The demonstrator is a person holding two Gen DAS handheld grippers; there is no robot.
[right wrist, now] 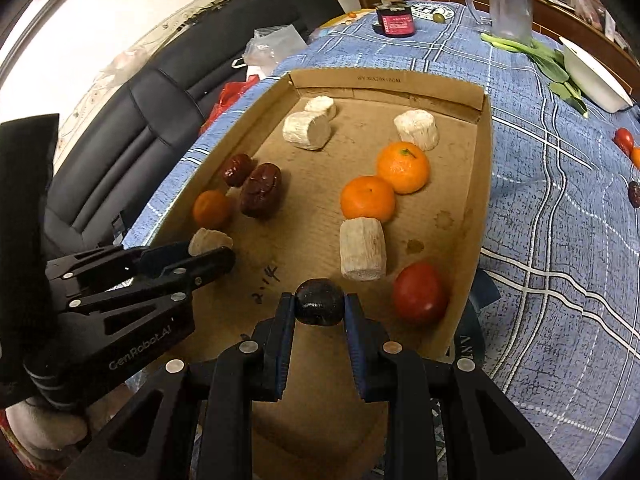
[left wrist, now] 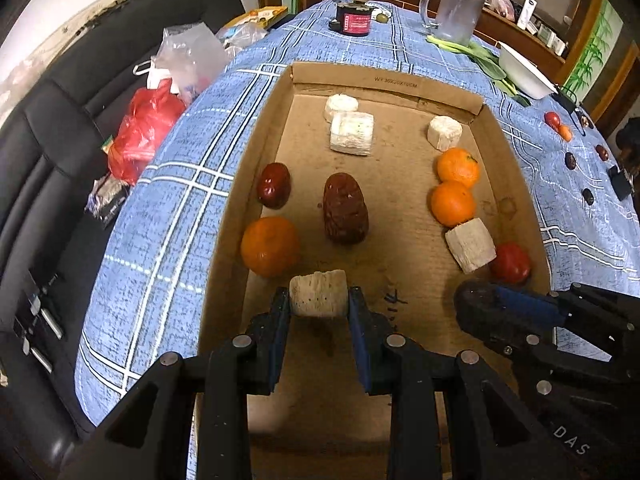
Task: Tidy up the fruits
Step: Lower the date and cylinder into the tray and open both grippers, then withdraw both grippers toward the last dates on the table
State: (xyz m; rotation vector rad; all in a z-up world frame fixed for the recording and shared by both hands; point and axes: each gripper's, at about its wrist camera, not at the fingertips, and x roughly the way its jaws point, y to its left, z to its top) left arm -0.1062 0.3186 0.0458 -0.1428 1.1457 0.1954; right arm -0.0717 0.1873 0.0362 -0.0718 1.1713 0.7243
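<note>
A shallow cardboard tray (left wrist: 384,80) (right wrist: 484,184) lies on the blue checked tablecloth. It holds several pale cylinder chunks (left wrist: 352,133), three oranges (left wrist: 270,246) (right wrist: 367,198), two dark red dates (left wrist: 345,208) (right wrist: 261,195) and a red round fruit (left wrist: 511,263) (right wrist: 420,293). Over the tray's near left part, my left gripper (left wrist: 319,300) (right wrist: 212,256) is shut on a pale chunk (left wrist: 318,294) (right wrist: 208,240). My right gripper (right wrist: 319,308) (left wrist: 476,304) is shut on a small dark round fruit (right wrist: 319,302), just left of the red fruit and low over the tray floor.
Behind the tray stand a dark jar (left wrist: 352,20), a glass mug (left wrist: 456,10), green leaves (right wrist: 536,52) and a white bowl (left wrist: 524,70). Small loose fruits (left wrist: 554,120) dot the cloth at right. A black sofa (left wrist: 60,120) with plastic bags (left wrist: 140,132) runs along the left.
</note>
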